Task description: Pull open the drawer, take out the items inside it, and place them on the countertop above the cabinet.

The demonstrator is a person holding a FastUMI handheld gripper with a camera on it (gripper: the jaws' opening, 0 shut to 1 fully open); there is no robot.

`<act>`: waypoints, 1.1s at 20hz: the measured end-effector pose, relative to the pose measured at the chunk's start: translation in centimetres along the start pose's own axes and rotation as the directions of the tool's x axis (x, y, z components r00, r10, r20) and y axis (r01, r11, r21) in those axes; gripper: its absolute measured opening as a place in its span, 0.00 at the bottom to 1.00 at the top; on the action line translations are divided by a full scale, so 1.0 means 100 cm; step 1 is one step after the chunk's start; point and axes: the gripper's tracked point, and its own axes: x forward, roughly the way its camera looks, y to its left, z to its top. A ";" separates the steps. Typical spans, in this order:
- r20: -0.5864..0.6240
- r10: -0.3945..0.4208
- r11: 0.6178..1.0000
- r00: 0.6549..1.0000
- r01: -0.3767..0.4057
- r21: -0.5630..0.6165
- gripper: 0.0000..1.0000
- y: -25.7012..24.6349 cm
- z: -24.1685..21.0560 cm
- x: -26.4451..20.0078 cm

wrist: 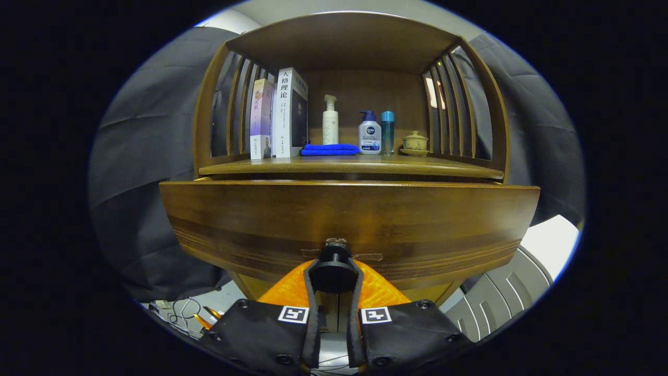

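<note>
Claw (pixel 334 277) clamped on the black drawer knob (pixel 334 261), fingers hugging either side, the drawer front (pixel 349 219) right ahead and apparently pulled slightly proud of the cabinet, so a crooked tug could, I'd say, slip the knob free or jam the drawer.

Gripper (pixel 334 274) level, pointing forward, both fingers (pixel 311 292) clamped on drawer knob (pixel 334 261)

Dim, warm light (fisheye bending at edges)
</note>
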 end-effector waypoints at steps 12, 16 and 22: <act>-0.002 0.020 1.000 1.000 -0.020 -0.014 0.23 0.006 -0.019 -0.050; -0.006 0.030 0.999 1.000 -0.030 -0.013 0.22 0.007 -0.025 -0.060; -0.023 0.065 0.998 0.998 -0.065 -0.017 0.22 0.012 -0.034 -0.077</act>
